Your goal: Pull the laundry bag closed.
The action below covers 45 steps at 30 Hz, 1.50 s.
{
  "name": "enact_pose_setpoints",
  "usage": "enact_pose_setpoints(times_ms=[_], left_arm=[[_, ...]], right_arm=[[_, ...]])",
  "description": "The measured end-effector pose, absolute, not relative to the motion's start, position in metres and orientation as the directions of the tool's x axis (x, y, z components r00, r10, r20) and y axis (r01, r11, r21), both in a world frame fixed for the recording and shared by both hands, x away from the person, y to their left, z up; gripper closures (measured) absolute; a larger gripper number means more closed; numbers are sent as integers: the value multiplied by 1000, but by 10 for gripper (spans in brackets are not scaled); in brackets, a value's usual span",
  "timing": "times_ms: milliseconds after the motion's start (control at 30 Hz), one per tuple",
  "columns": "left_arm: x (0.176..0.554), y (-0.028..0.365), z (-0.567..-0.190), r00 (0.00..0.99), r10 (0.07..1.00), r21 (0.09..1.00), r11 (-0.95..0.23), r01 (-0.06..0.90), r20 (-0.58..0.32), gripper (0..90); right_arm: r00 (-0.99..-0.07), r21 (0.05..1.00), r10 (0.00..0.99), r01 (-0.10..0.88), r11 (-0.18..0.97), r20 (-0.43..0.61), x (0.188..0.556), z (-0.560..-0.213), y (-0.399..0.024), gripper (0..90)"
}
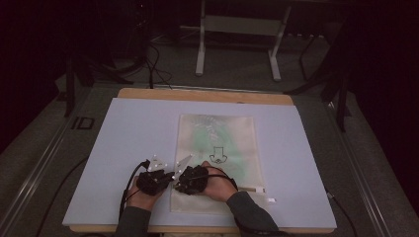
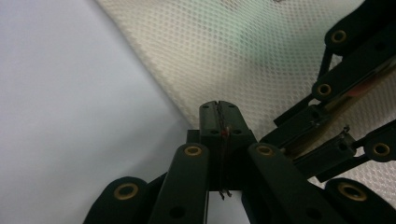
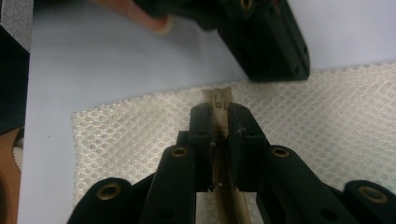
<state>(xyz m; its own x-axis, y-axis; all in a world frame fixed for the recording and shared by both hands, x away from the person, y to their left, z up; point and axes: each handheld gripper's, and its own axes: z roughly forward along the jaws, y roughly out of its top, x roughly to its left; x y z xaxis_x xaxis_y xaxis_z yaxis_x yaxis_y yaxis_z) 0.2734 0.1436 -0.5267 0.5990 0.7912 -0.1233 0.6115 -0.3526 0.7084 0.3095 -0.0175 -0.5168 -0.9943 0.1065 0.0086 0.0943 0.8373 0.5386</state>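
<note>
Nearest the table's front edge, two sleeved forearms come in, each hand wrapped round a black gripper w/ a trailing cable. Left gripper point(image 1: 157, 178) sits just beside the mesh bag's point(image 1: 217, 148) left edge; in the left gripper view its jaws are pressed together point(image 2: 219, 122) at the hem of the mesh, a thin reddish sliver caught in the seam between the pads, so it looks pinched on the bag's edge. Right gripper point(image 1: 190, 180) is touching-close to the left one, over the bag's lower left corner. In the right gripper view its jaws point(image 3: 219, 119) are pinching a beige woven zipper tape point(image 3: 218, 99): stiff ribbed strip, small mark printed at its end, teeth running down betw. the pads.

Bag: flat rectangular pouch, cream-white honeycomb mesh, soft & slightly see-through, a green tint showing inside and a small dark outline print near its middle. It lies lengthwise on the mat point(image 1: 123, 148), right of centre, zipper end toward the person; a white pull tab point(image 1: 271, 200) sticks out at the lower right.

Mat: smooth matte pale-lilac sheet, rectangular, over a light wooden board point(image 1: 202, 95) whose rim shows at the far side. Beyond: grey carpet-like floor, metal frame legs point(image 1: 237, 44), dark.
</note>
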Motion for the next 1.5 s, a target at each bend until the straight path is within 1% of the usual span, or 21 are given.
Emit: enact_pose_setpoints(times_ms=[300, 467, 600, 767, 900, 1067, 1200, 1300, 1433, 1500], left_arm=[[275, 138, -531, 612, 782, 686, -381, 620, -118, 890], [276, 140, -531, 592, 789, 666, -355, 656, -163, 892], [276, 139, -530, 591, 789, 660, -355, 663, -170, 893], [274, 137, -531, 596, 790, 662, -374, 650, -139, 896], [275, 137, -530, 591, 793, 656, -368, 659, -148, 897], [274, 137, -531, 595, 792, 659, -375, 652, -137, 897], [273, 134, -530, 604, 790, 657, -402, 638, -103, 898], [274, 135, -531, 601, 791, 661, -389, 641, -117, 898], [273, 135, -531, 600, 792, 664, -389, 639, -114, 898], [273, 135, -531, 601, 791, 664, -391, 638, -112, 897]], right_arm=[[-993, 543, 114, 100, 834, 7, 309, -517, -18, 813], [-993, 537, 120, 109, 836, 14, 309, -517, -18, 814], [-993, 538, 121, 109, 836, 13, 309, -517, -18, 815], [-994, 536, 112, 99, 838, 8, 309, -517, -18, 818], [-994, 540, 107, 101, 836, 20, 311, -517, -20, 820], [-994, 540, 106, 101, 835, 21, 311, -516, -22, 822], [-995, 525, 96, 85, 847, 6, 310, -515, -23, 824], [-995, 508, 97, 83, 857, 0, 309, -514, -25, 824], [-995, 505, 102, 89, 859, 1, 309, -513, -30, 824], [-995, 504, 94, 74, 861, -14, 309, -513, -32, 823]])
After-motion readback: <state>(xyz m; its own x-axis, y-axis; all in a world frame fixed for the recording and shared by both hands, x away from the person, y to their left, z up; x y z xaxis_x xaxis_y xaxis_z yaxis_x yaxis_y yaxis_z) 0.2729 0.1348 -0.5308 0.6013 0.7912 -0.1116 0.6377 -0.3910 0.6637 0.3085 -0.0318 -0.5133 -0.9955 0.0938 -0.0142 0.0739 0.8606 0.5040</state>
